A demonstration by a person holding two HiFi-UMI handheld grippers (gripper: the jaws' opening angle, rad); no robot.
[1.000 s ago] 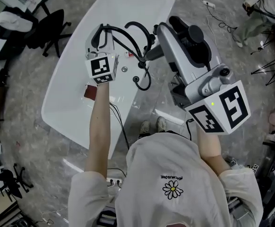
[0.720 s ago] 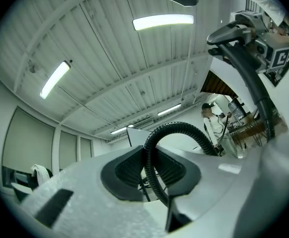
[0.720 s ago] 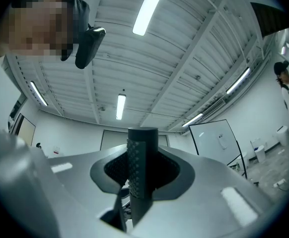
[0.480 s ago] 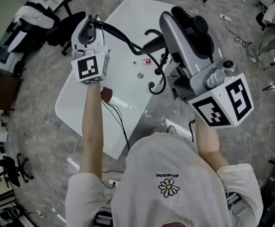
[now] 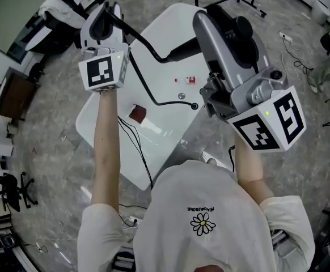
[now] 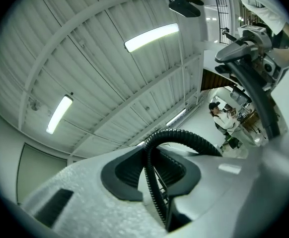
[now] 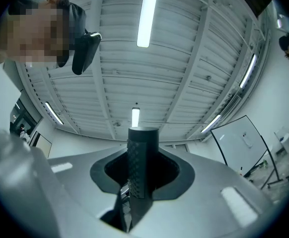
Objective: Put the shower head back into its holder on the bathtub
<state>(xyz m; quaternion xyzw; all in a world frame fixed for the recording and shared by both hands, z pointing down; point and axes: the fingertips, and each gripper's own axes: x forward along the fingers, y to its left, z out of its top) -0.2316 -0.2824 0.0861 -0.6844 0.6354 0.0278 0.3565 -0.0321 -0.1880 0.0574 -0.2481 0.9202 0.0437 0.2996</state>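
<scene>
Carry step, by judgement: the right gripper is clamping the shower head by its dark handle. The left gripper is pinching the black hose, both above the white bathtub at frame centre. Next move is calling for lowering toward the holder, which is not showing clearly.

Right gripper points up at white ribbed ceiling with long tube lamp. Gripper clamped on dark textured cylindrical shower-head handle, which stands upright. Person upper left. White framed panel lower right.
</scene>
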